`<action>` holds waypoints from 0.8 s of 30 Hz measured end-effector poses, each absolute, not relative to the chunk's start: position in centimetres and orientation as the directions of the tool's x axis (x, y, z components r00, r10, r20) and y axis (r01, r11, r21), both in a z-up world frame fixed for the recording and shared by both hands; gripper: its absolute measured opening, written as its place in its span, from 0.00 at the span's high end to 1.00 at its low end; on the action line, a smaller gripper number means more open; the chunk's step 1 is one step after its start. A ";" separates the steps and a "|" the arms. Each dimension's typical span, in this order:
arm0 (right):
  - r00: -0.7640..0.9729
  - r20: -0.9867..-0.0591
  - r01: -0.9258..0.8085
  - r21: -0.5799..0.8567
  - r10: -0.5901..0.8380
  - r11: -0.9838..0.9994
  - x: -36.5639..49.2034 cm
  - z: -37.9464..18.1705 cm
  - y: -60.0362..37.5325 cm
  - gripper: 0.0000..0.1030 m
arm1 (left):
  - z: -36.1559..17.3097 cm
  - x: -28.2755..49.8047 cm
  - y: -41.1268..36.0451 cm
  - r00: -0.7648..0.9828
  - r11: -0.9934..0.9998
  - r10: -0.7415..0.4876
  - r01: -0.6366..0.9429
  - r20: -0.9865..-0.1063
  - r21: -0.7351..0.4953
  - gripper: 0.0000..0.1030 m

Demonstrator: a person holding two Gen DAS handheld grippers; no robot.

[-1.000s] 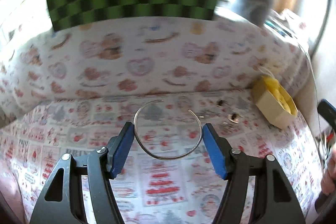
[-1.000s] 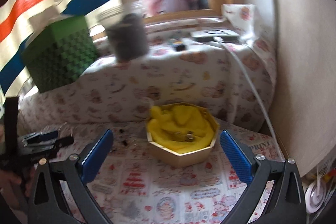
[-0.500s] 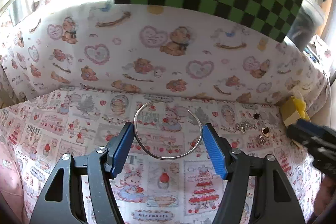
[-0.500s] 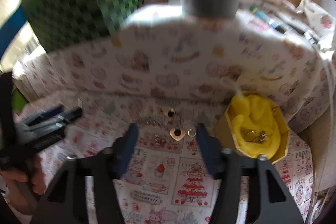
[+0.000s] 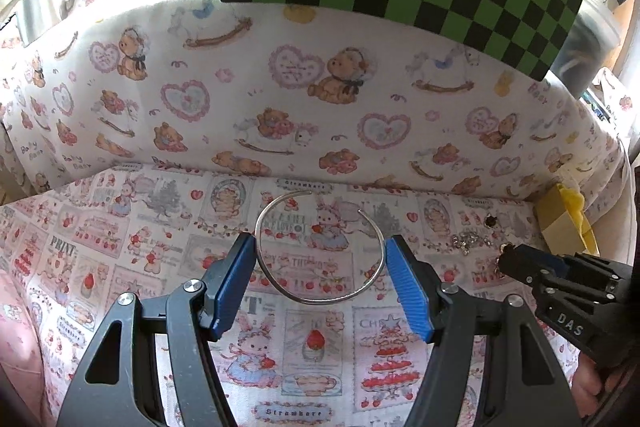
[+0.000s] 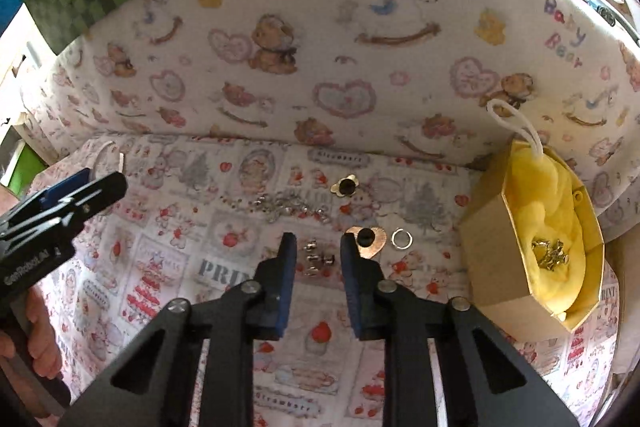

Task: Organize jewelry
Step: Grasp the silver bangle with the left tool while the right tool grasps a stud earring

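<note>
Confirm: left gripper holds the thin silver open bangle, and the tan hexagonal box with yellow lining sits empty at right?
Not empty. The right wrist view shows small silver jewelry pieces lying in the tan hexagonal box with yellow lining. The rest stands: the left gripper holds the thin silver open bangle.

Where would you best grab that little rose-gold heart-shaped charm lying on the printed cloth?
Take the rose-gold heart-shaped charm from above, pads across its two side edges. It lies flat on the printed cloth, so only its thin rim offers purchase. The small silver ring lies close on its right, so a narrow opening seems safest.
</note>
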State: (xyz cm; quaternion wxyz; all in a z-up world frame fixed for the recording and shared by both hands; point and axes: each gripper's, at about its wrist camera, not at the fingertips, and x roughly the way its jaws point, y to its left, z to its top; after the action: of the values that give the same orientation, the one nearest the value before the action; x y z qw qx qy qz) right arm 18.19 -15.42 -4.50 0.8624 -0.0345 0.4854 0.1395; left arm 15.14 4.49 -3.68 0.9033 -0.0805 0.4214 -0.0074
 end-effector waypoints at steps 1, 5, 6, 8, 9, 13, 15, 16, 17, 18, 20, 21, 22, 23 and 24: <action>0.488 -0.849 -0.275 0.073 0.204 0.959 18.2 -4.6 -15.3 0.82 | -3.6 15.1 4.6 0.645 0.987 -0.082 -0.055 -0.760 -0.153 0.36; 0.469 -0.857 -0.278 0.088 0.215 0.956 18.4 -5.3 -14.9 0.86 | -3.3 14.9 4.7 0.644 0.986 -0.090 -0.051 -0.759 -0.160 0.36; 0.472 -0.854 -0.277 0.091 0.219 0.956 18.3 -5.3 -14.9 0.86 | -3.3 14.9 4.6 0.645 0.987 -0.087 -0.047 -0.759 -0.153 0.36; 0.471 -0.851 -0.274 0.106 0.230 0.956 18.1 -5.5 -15.2 0.87 | -3.4 14.9 4.5 0.645 0.989 -0.084 -0.036 -0.759 -0.140 0.36; 0.470 -0.849 -0.271 0.120 0.240 0.955 18.0 -5.4 -15.4 0.88 | -3.4 14.9 4.5 0.645 0.990 -0.079 -0.038 -0.760 -0.135 0.36; 0.476 -0.836 -0.275 0.155 0.274 0.949 17.0 -4.7 -17.5 0.87 | -3.3 14.9 4.4 0.650 0.989 -0.085 -0.037 -0.756 -0.143 0.36; 0.490 -0.824 -0.279 0.159 0.283 0.947 16.2 -4.1 -18.3 0.87 | -2.9 14.6 4.2 0.661 0.990 -0.077 -0.035 -0.747 -0.134 0.36; 0.495 -0.820 -0.280 0.163 0.287 0.946 15.8 -3.8 -18.6 0.87 | -2.7 14.5 4.1 0.665 0.991 -0.075 -0.031 -0.743 -0.127 0.36; 0.502 -0.812 -0.283 0.171 0.298 0.944 15.3 -3.3 -19.2 0.87 | -2.5 14.3 3.9 0.669 0.992 -0.075 -0.025 -0.740 -0.123 0.36; 0.512 -0.801 -0.287 0.179 0.309 0.941 14.8 -2.7 -19.8 0.87 | -2.3 14.0 3.6 0.672 0.992 -0.078 -0.018 -0.736 -0.122 0.36; 0.533 -0.780 -0.291 0.194 0.327 0.937 14.0 -1.9 -20.9 0.87 | -1.8 13.6 3.0 0.675 0.992 -0.092 0.000 -0.732 -0.125 0.36; 0.548 -0.764 -0.294 0.205 0.341 0.933 13.5 -1.4 -21.8 0.87 | -1.4 13.2 2.5 0.683 0.991 -0.109 0.017 -0.722 -0.134 0.36; 0.556 -0.755 -0.295 0.212 0.347 0.932 13.2 -1.0 -22.3 0.87 | -1.0 12.8 1.9 0.689 0.990 -0.124 0.037 -0.714 -0.136 0.36; 0.568 -0.742 -0.291 0.222 0.355 0.931 12.8 -0.6 -23.3 0.87 | -0.6 12.5 1.3 0.694 0.990 -0.134 0.055 -0.708 -0.133 0.36; 0.580 -0.730 -0.285 0.235 0.362 0.929 12.5 -0.1 -24.3 0.87 | -0.1 12.1 0.6 0.704 0.989 -0.141 0.075 -0.696 -0.124 0.36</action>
State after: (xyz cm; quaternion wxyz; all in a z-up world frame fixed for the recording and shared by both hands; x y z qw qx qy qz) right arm 12.52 -24.30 -0.15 0.8877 0.0458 0.4204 0.1822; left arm 12.09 0.59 -0.13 0.9221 -0.0430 0.3801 -0.0585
